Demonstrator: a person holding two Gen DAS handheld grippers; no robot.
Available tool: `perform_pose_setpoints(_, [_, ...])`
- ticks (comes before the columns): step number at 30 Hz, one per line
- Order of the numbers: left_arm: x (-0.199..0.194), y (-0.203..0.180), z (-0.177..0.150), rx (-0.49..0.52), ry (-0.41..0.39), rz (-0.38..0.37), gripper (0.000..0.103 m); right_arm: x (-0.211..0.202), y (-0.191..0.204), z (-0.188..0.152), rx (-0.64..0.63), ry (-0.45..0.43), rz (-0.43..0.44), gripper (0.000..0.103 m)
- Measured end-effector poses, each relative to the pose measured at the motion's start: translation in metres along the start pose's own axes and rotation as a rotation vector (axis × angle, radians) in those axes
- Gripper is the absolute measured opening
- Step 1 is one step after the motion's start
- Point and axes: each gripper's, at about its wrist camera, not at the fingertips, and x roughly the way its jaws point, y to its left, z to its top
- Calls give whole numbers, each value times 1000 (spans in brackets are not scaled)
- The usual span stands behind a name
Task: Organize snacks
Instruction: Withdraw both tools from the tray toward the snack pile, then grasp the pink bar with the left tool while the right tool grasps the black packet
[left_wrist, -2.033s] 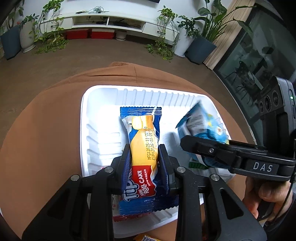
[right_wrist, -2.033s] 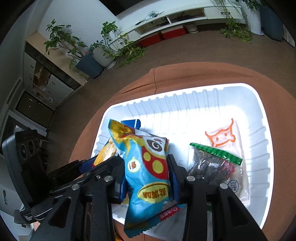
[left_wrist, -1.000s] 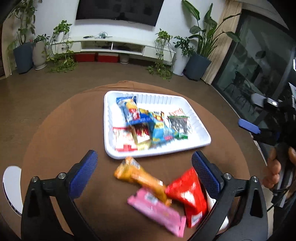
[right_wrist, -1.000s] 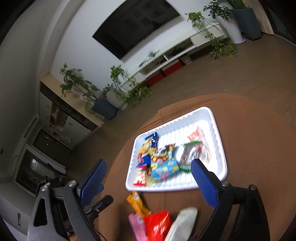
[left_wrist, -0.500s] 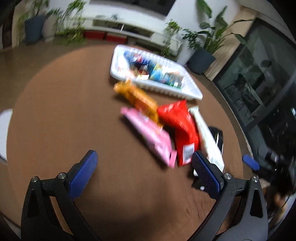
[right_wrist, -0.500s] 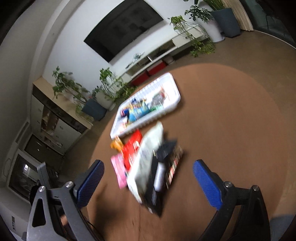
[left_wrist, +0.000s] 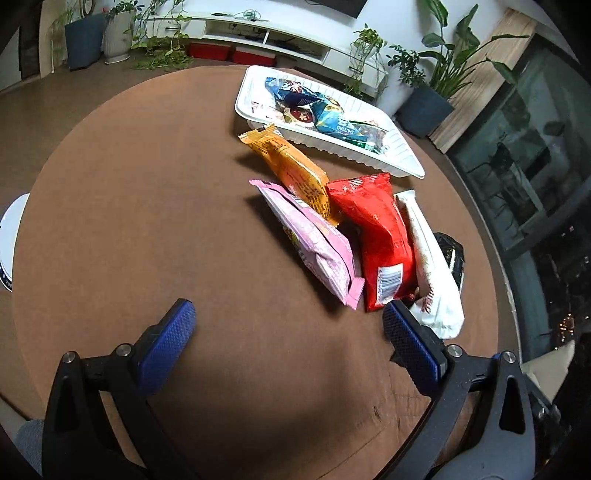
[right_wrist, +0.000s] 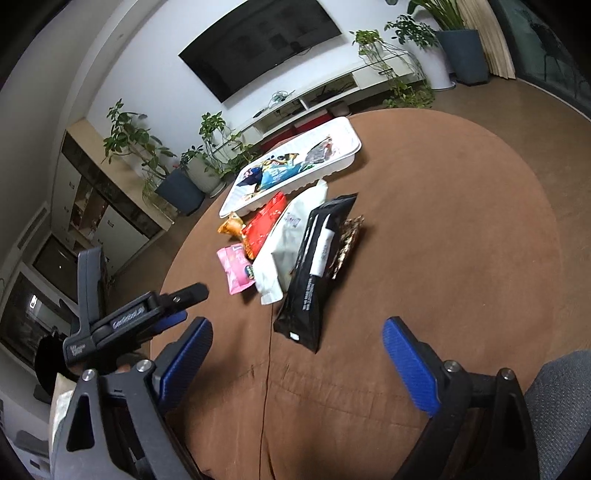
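Both grippers, left gripper (left_wrist: 286, 332) and right gripper (right_wrist: 297, 345), gape empty; next, probably grasp the black packet (right_wrist: 317, 266) at frame centre for the white tray (right_wrist: 343, 162).

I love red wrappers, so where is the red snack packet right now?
In the left wrist view the red snack packet lies on the round table, between the pink packet and the white packet.

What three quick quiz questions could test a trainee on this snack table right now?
1. True or false: the left gripper is holding a packet.
2. Which packet lies nearest the right gripper? A) black packet B) orange packet C) pink packet
3. Fill in: the sorted snacks lie in the white ___.

Key: 1 false, it's open and empty; 2 A; 3 tray.
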Motion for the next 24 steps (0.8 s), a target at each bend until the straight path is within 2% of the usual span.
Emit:
perform_pose_setpoints(7, [17,-20,31,36,-2,74,103,-4,2,-2,-9,-4,-12,95])
perform_pose_setpoints(10, [35,-30,45,77,27,129,103,-7,3,-2,-14,-10,-17,95])
perform_pose_setpoints(15, [59,-32,53,113,67,176,100,-12,3,-1,-23,-20,-19,95])
perform_pose_setpoints(16, [63,-31,53,118,75,179,95,-12,3,-1,-24,-21,-20,95])
perform_pose_setpoints(20, [67,-24,52,124,76,186,85,-11,2,-3,-23,-17,-19,95])
perform_pose_setpoints(24, [63,-15,56,113,69,157,72,-10,3,-3,-27,-12,-20,95])
